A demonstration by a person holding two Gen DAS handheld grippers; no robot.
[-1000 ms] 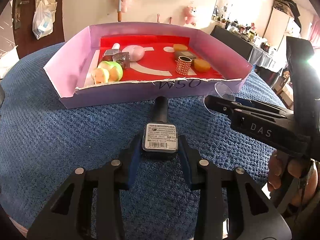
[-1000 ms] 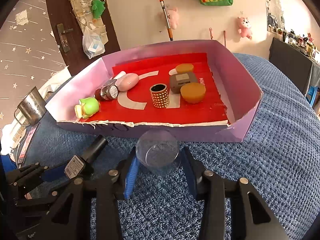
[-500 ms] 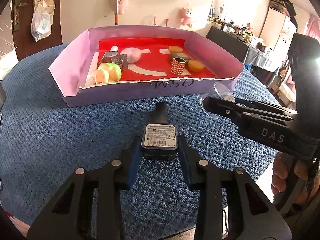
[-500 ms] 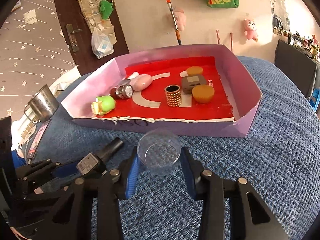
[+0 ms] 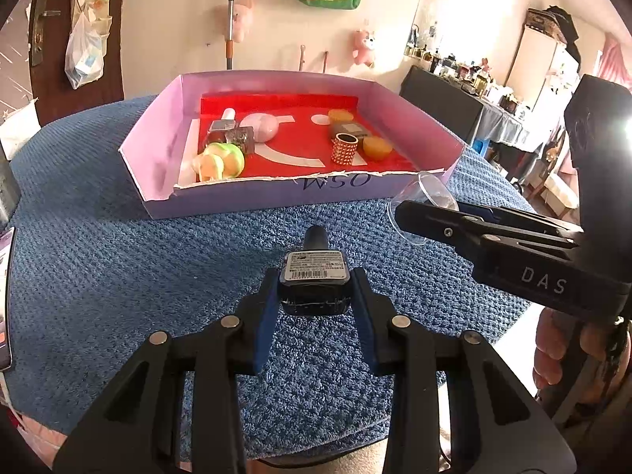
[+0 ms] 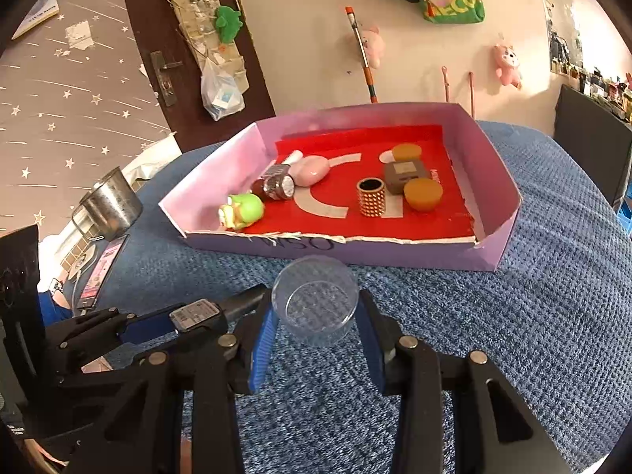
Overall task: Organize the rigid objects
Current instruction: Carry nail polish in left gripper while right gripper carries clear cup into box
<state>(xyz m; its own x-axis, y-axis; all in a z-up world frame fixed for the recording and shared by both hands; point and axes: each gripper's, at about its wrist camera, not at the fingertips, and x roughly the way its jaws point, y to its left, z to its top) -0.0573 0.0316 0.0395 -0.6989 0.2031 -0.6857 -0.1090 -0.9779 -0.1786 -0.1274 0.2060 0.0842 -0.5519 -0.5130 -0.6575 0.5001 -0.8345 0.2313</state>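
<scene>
My left gripper (image 5: 314, 296) is shut on a dark nail polish bottle (image 5: 314, 276) with a barcode label, held above the blue cloth. It also shows in the right wrist view (image 6: 197, 314). My right gripper (image 6: 316, 316) is shut on a clear round plastic cup (image 6: 316, 300), which also shows in the left wrist view (image 5: 426, 201). Ahead sits a pink box (image 5: 158, 158) with a red floor, also in the right wrist view (image 6: 497, 181). It holds a green toy (image 6: 241, 209), a studded gold ring (image 6: 371, 197), a pink oval (image 6: 312, 170) and other small items.
A blue knitted cloth (image 5: 118, 256) covers the round table. A metal mug (image 6: 112, 205) and a phone (image 6: 102, 264) lie at the table's left edge. A door and wall with hung toys stand behind the box.
Both grippers have drawn back and risen from the box with their objects still held. The box looks smaller and farther now.
</scene>
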